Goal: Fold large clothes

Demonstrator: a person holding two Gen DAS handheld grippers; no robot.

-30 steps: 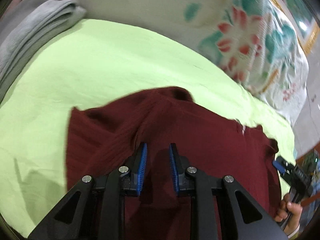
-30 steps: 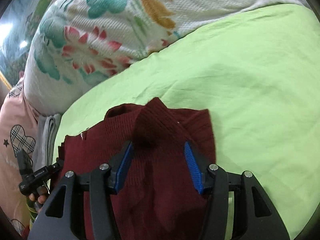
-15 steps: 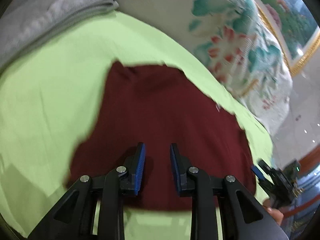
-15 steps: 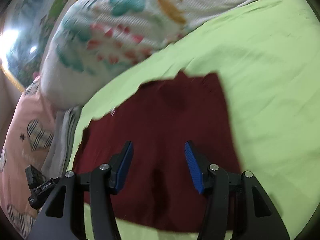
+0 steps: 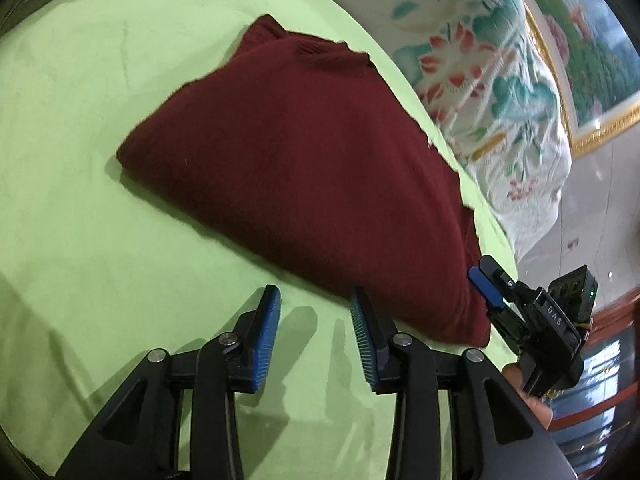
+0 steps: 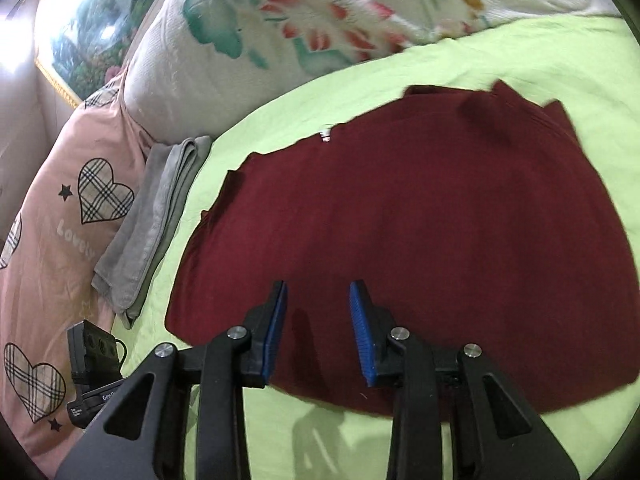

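A dark red knit garment [image 5: 312,168] lies folded flat on the light green bed sheet [image 5: 100,220]. It also shows in the right wrist view [image 6: 440,220]. My left gripper [image 5: 316,312] is open and empty, just off the garment's near edge, above the sheet. My right gripper [image 6: 318,300] is open and empty, hovering over the garment's near edge. The right gripper also shows at the right of the left wrist view [image 5: 492,284], beside the garment's corner.
A floral quilt [image 6: 320,32] is bunched along the far side of the bed. A folded grey towel [image 6: 160,216] lies left of the garment, next to a pink pillow with heart prints [image 6: 68,216]. A framed picture [image 5: 592,52] hangs beyond.
Both grippers have let go of the garment and pulled back toward me. The garment has dropped flat onto the sheet in a folded shape. The left jaws are wider.
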